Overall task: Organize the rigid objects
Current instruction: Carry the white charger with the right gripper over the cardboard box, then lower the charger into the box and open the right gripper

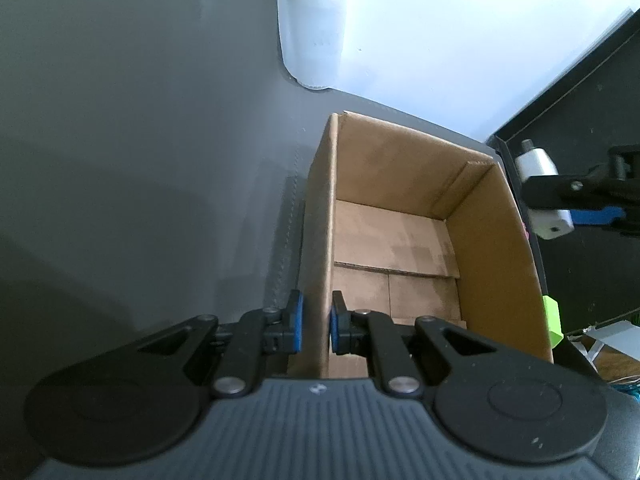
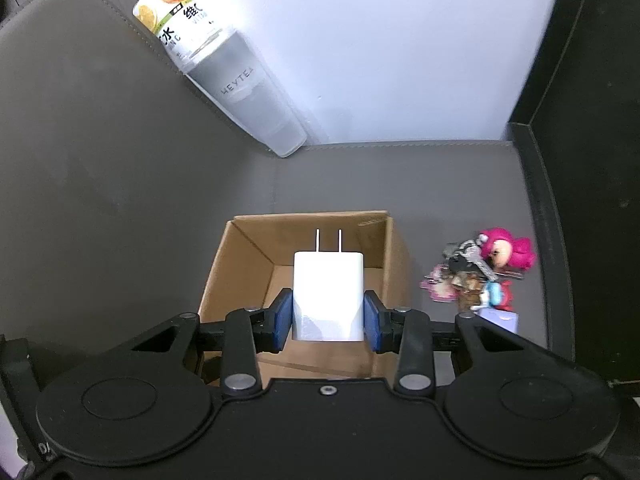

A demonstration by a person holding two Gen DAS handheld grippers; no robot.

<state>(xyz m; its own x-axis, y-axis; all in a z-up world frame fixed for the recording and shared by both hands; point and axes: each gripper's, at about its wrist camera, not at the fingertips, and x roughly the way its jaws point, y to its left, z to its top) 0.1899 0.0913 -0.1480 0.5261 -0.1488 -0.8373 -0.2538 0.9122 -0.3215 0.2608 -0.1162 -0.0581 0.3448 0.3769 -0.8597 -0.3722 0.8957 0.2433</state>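
An open brown cardboard box (image 1: 492,240) stands on the grey mat, with nothing inside it. My left gripper (image 1: 317,322) is shut on the box's left wall, one blue pad on each side of the cardboard. My right gripper (image 2: 328,316) is shut on a white plug charger (image 2: 328,292), its two metal prongs pointing away from me. The charger hangs over the box (image 2: 240,264) opening. In the left wrist view the right gripper (image 1: 576,204) and the charger (image 1: 536,164) show just past the box's right wall.
A frosted cup (image 2: 256,104) and a labelled bottle (image 2: 176,12) stand at the mat's back edge by the white wall. A keychain bunch with a pink doll (image 2: 504,252) and a small purple box (image 2: 500,320) lie right of the cardboard box. A green block (image 1: 552,320) sits by its right wall.
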